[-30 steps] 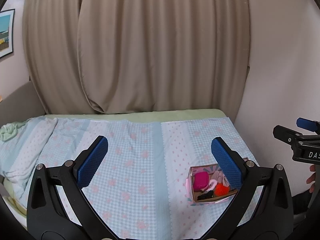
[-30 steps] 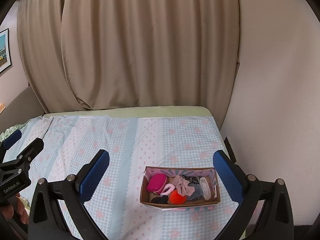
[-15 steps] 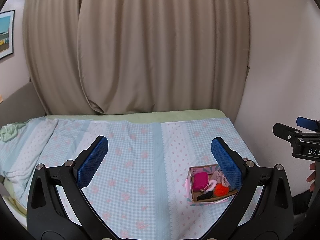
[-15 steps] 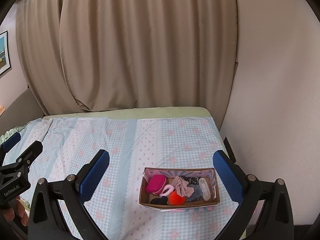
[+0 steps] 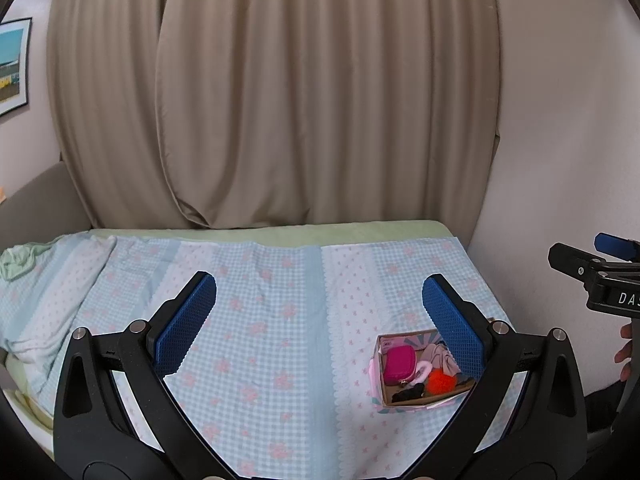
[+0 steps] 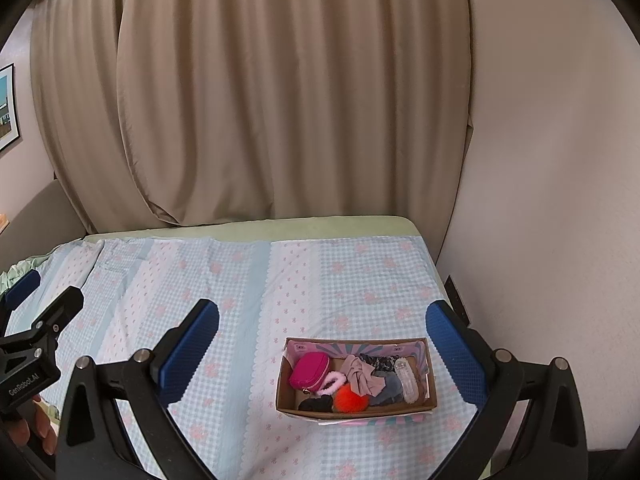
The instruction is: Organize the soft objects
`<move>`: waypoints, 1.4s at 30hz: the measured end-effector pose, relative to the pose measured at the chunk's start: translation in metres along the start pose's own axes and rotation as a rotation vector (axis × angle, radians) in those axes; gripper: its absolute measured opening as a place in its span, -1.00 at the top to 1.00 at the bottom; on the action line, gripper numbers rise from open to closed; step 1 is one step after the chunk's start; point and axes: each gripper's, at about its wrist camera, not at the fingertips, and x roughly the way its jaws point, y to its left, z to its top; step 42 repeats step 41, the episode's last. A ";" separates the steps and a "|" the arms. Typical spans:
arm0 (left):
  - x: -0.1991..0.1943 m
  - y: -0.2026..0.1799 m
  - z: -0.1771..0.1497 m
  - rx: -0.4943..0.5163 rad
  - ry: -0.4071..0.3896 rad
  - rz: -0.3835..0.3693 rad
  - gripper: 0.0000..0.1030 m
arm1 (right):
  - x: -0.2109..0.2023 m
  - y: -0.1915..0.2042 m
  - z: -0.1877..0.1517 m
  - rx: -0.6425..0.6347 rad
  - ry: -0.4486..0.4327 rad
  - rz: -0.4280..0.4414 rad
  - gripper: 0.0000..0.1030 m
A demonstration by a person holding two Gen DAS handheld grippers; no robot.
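A small cardboard box (image 6: 431, 390) sits on the bed at the right, also in the left wrist view (image 5: 378, 380). It holds a magenta pouch (image 6: 309, 370), a pink scrunchie (image 6: 334, 382), an orange pom-pom (image 6: 350, 398), a black hair tie (image 6: 316, 403), a beige scrunchie (image 6: 360, 376) and grey and clear pieces. My left gripper (image 5: 318, 316) is open and empty, above the bed left of the box. My right gripper (image 6: 322, 344) is open and empty, held above and in front of the box.
The bed has a blue checked sheet (image 6: 240, 280) with pink flowers. Beige curtains (image 6: 260, 100) hang behind it. A wall (image 6: 540, 200) runs along the right side. A crumpled green cloth (image 5: 16, 260) lies at the far left.
Both grippers have drawn back and up slightly, so the box looks a little smaller and lower. Nothing was taken hold of or let go.
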 end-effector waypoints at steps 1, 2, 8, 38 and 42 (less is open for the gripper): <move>0.000 0.000 0.000 -0.001 0.000 -0.001 -0.99 | -0.001 0.000 -0.001 0.002 0.000 -0.001 -1.00; 0.000 0.000 0.000 -0.002 0.000 0.000 -0.99 | -0.001 0.000 0.000 0.001 -0.001 -0.001 -1.00; 0.000 0.000 0.000 0.006 -0.006 0.008 -0.99 | 0.002 0.000 0.001 0.000 -0.002 0.000 -1.00; 0.020 0.010 -0.001 -0.010 0.005 0.061 -0.99 | 0.026 0.015 0.002 -0.001 0.043 -0.002 -1.00; 0.029 0.015 -0.002 -0.022 0.021 0.061 -0.99 | 0.037 0.016 0.000 0.007 0.062 -0.006 -1.00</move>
